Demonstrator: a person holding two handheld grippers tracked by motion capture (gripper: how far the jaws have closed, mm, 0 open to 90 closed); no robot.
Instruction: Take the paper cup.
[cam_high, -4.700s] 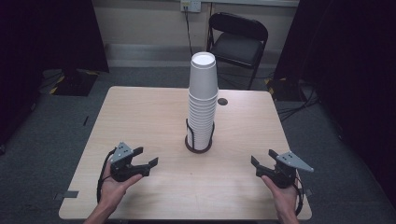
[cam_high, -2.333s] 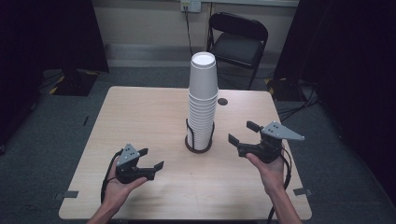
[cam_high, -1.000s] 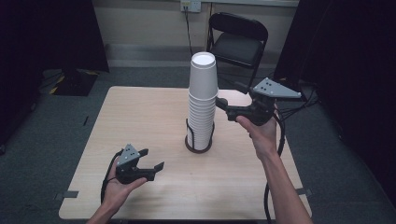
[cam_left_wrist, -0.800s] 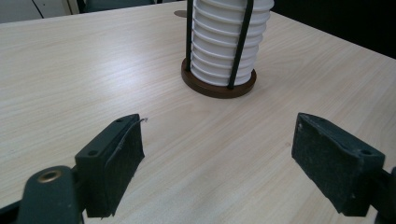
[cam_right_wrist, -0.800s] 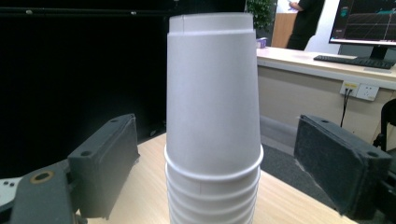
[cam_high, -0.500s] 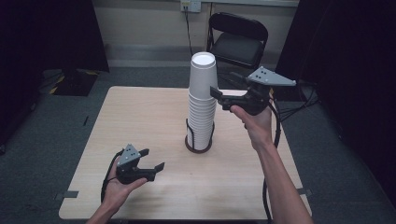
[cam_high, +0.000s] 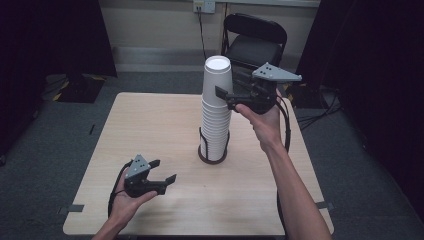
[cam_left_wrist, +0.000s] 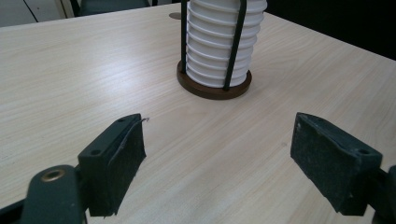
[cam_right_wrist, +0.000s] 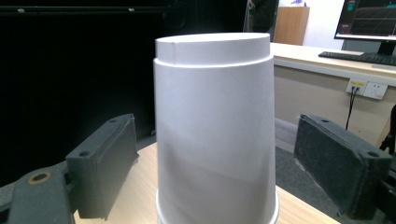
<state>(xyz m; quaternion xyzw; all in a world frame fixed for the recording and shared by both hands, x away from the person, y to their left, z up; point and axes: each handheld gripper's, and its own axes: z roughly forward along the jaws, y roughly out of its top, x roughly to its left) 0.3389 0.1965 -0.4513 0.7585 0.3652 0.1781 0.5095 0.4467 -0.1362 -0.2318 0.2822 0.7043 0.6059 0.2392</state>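
A tall stack of upside-down white paper cups (cam_high: 216, 112) stands in a black wire holder with a round brown base (cam_high: 213, 156) at the middle of the wooden table (cam_high: 150, 125). My right gripper (cam_high: 225, 92) is raised to the top cup (cam_right_wrist: 215, 130), open, one jaw on each side and a gap between each jaw and the cup wall. My left gripper (cam_high: 163, 171) rests low near the table's front left, open and with nothing in it (cam_left_wrist: 224, 158). It points at the lower cups (cam_left_wrist: 219, 42) and the holder base (cam_left_wrist: 212, 87).
A black folding chair (cam_high: 256, 42) stands behind the table, under a wall socket (cam_high: 204, 6). Cables (cam_high: 320, 107) lie on the floor at the right. The right gripper view shows a desk with a monitor (cam_right_wrist: 369, 18) and keyboard (cam_right_wrist: 364, 57) farther off.
My right gripper has risen from the table's front right and swung left and forward until its open jaws straddle the top cup. The left gripper shifted a little early on and stays low.
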